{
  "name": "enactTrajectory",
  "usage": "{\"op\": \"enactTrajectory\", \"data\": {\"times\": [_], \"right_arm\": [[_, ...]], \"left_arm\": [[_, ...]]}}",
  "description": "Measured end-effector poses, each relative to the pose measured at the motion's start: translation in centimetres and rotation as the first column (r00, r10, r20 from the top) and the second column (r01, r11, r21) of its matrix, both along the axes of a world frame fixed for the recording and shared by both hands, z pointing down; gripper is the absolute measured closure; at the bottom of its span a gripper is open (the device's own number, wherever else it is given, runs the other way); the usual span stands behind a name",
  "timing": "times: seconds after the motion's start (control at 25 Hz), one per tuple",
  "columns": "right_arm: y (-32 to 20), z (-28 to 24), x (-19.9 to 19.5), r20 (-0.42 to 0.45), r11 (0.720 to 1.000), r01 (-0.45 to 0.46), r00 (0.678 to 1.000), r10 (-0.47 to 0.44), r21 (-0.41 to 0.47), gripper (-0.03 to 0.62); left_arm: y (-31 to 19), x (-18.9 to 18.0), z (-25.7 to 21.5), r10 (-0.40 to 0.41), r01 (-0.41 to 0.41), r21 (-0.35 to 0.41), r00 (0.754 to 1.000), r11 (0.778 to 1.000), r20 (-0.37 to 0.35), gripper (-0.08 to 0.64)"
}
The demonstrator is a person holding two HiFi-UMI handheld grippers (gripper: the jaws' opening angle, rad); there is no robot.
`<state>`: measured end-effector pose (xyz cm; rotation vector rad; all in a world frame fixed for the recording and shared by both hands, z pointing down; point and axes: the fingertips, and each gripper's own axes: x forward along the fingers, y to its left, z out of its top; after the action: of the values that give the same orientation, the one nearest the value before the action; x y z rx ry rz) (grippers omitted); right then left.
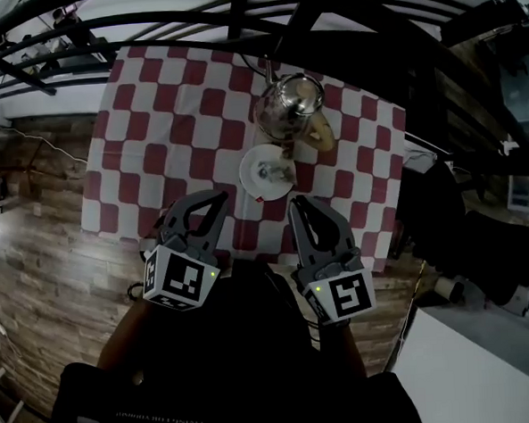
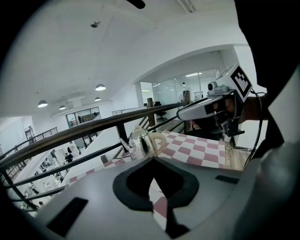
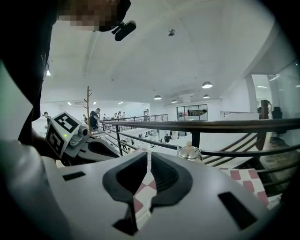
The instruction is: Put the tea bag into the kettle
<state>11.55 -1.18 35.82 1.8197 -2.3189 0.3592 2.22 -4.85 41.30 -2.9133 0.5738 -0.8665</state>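
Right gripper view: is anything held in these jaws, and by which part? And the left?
Nothing is held. The right gripper stands slightly open with only tablecloth showing through the gap; the left gripper is shut and empty.

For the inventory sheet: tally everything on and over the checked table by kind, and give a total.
Kettle: 1
Plate: 1
Small item on the plate, too small to identify: 1
Checked cloth: 1
Tongs: 2, left tongs and right tongs
Total: 6
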Motion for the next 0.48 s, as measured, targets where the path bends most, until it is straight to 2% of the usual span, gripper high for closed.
{"op": "enactTrajectory", "data": {"times": [0.48], "right_arm": [[3.2, 0.1, -1.6, -0.018, 1.000, -0.028, 0.999, 0.028, -0.012, 0.574]], "left_arm": [[3.0, -0.4, -0.7, 0.055, -0.055, 0.013, 0.998, 0.998, -0.009, 0.557]]}}
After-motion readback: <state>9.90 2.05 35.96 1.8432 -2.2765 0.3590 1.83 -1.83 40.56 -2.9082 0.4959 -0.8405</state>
